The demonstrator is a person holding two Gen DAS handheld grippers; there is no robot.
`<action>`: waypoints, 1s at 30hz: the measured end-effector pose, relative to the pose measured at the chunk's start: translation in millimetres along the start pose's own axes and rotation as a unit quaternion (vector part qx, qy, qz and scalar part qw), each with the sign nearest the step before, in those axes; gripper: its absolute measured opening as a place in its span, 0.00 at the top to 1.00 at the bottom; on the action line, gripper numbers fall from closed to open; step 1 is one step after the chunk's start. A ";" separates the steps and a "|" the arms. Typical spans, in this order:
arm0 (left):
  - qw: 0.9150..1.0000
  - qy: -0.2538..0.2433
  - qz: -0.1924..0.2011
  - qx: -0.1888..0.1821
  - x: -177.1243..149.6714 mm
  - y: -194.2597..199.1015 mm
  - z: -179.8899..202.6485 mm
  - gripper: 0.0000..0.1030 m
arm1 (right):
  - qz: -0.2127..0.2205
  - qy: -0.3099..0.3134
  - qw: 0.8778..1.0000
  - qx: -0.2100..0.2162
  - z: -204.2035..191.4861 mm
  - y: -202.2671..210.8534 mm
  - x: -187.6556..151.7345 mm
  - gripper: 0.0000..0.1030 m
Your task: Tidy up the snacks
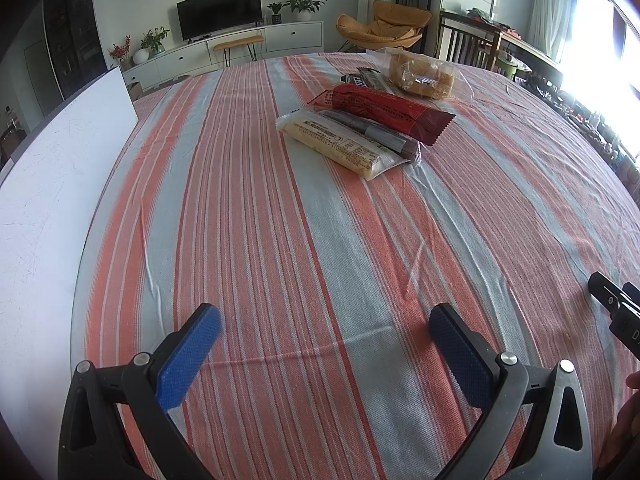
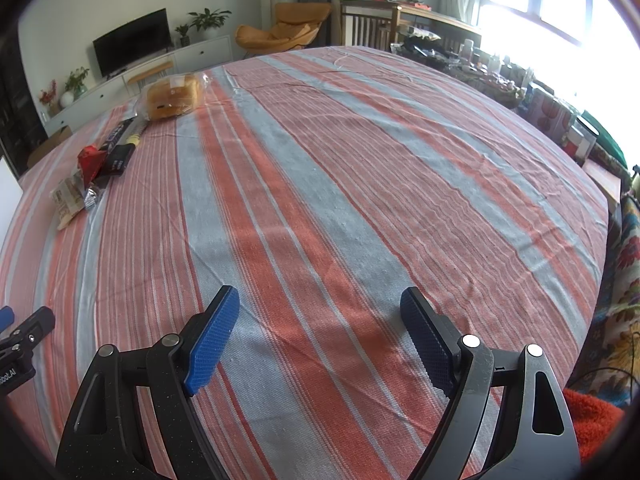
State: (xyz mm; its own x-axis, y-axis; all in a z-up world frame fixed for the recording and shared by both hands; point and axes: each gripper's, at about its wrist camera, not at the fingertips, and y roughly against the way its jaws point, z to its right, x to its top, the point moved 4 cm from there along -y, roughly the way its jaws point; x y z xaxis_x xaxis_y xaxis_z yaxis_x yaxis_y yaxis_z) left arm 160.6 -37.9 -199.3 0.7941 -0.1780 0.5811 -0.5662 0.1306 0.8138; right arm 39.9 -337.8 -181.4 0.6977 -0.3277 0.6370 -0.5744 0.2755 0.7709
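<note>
- The snacks lie together on the striped tabletop [image 1: 248, 208]: a clear bag of bread [image 1: 422, 74], a red packet [image 1: 380, 114] and a pale yellow packet [image 1: 340, 146].
- The left gripper [image 1: 326, 320] hovers low over bare cloth, tilted downward, jaws wide apart, holding nothing.
- The right gripper [image 2: 320, 300] is posed the same way, released, well apart from the snacks.

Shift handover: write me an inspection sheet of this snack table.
Surface: striped tablecloth, lightly wrinkled.
Job's things: bagged bread, dark bar, red packet, pale cracker pack, grey-brown packet, clustered and overlapping.
Clutter: white board at table's edge.
Grippers: left gripper and right gripper open, empty.
Cables: nothing seen.
Surroundings: television, orange chair, bright window.
</note>
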 end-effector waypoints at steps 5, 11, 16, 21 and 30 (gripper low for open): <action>1.000 0.000 0.000 0.000 0.0 0.0 0.0 0.00 | 0.000 0.000 1.000 0.000 0.1 0.1 -0.2 0.17; 1.000 0.000 0.000 0.000 0.1 -0.1 0.0 0.00 | 0.000 0.000 1.000 0.000 0.0 0.2 -0.1 0.17; 1.000 0.000 0.000 0.000 0.1 -0.2 0.1 0.00 | 0.000 0.001 1.000 0.000 0.1 0.2 -0.2 0.17; 1.000 -0.003 -0.026 -0.008 5.5 -2.9 -0.9 0.00 | 0.000 0.001 1.000 0.001 -0.1 0.2 -0.2 0.17; 0.975 0.197 -0.058 -0.083 74.5 -21.0 -48.6 0.01 | -0.001 0.001 1.000 0.001 -0.1 0.1 -0.3 0.16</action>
State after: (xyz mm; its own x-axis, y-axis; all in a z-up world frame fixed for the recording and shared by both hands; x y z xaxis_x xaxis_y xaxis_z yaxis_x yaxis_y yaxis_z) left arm 242.3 -6.5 -173.3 0.8921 0.1840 0.4127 -0.4505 0.2931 0.8433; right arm 39.7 -337.6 -181.5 0.6990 -0.3268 0.6361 -0.5743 0.2735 0.7716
